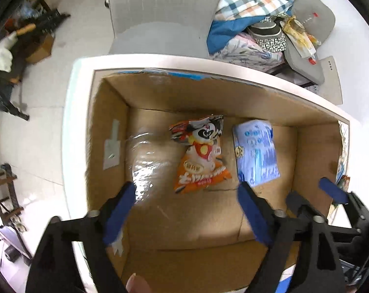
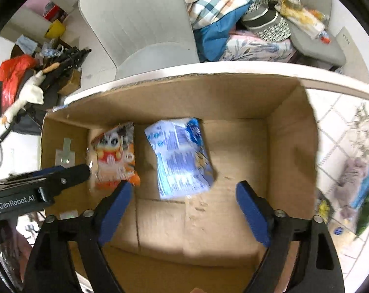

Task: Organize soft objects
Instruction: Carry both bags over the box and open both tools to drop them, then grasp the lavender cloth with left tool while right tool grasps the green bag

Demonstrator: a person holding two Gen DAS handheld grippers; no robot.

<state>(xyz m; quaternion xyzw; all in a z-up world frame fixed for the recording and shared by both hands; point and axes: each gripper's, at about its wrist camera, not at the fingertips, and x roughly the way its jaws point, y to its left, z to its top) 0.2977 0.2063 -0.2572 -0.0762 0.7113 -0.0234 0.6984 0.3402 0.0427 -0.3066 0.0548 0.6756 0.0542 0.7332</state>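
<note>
An open cardboard box (image 1: pixel 106 131) (image 2: pixel 292 131) stands on a white table. On its floor lie an orange snack bag (image 1: pixel 200 156) (image 2: pixel 116 156) with a cartoon panda and a blue and white soft pack (image 1: pixel 256 151) (image 2: pixel 182 158). My left gripper (image 1: pixel 187 193) is open and empty above the box's near half. My right gripper (image 2: pixel 184 193) is open and empty, also above the box, just nearer than the blue pack. The right gripper shows at the right of the left wrist view (image 1: pixel 309 190). The left gripper shows at the left of the right wrist view (image 2: pixel 72 171).
A white chair (image 2: pixel 140 24) stands behind the table (image 1: pixel 69 122). Bedding and cushions (image 2: pixel 233 12) pile up at the back right. More soft items (image 2: pixel 355 178) lie on the table right of the box. Clutter (image 2: pixel 25 83) sits on the floor at left.
</note>
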